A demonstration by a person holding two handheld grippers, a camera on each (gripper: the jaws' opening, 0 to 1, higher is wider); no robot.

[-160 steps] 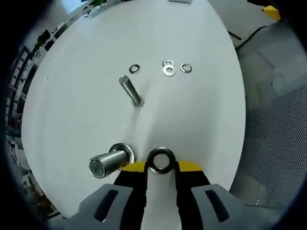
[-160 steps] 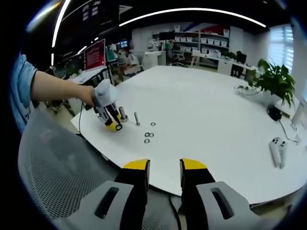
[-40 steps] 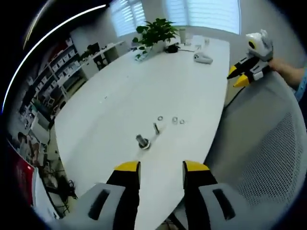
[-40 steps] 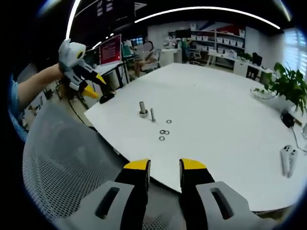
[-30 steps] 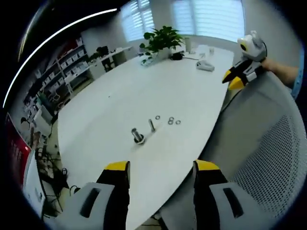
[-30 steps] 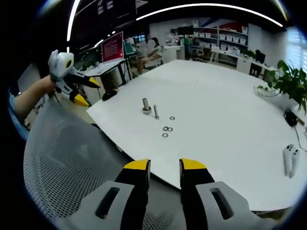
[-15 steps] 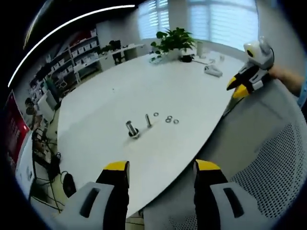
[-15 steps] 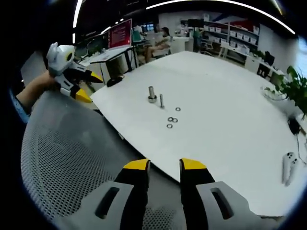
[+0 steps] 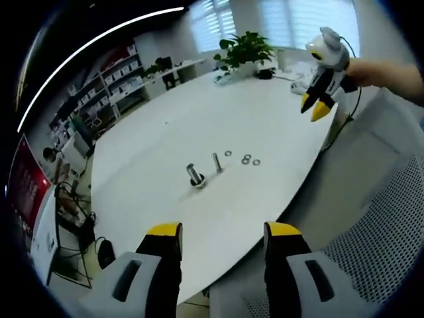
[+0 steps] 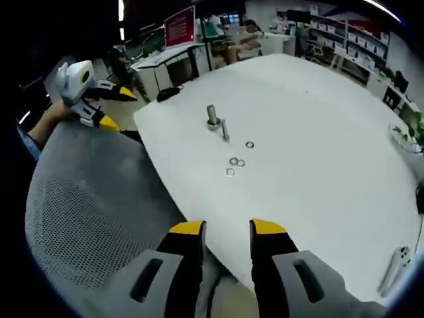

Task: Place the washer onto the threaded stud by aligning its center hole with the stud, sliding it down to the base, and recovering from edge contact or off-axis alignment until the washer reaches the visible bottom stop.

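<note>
1. The left tongs (image 9: 222, 233) stand wide open and hold nothing; they hang off the desk edge, above the mesh chair back (image 9: 371, 245).
2. The right tongs (image 10: 222, 228) show a narrower gap between the jaws, also with nothing between them, and they too sit off the near rim of the desk (image 10: 331, 152).
3. In the left gripper view, the thick threaded stud (image 9: 195, 175) stands upright ahead of the left tongs and slightly to their left, well apart from them, with a washer seemingly already around its base, though that is too small to be sure of.
4. Just beside it rises a thinner stud (image 9: 216, 161), then a line of loose washers (image 9: 250, 160) lying flat on the desk.
5. In the right gripper view, the loose washers lie nearer the right tongs than the studs do, straight ahead.
6. Judgement: either hand must reach forward and down; the studs' long axes are vertical, so a washer has to come in level from above.
</note>
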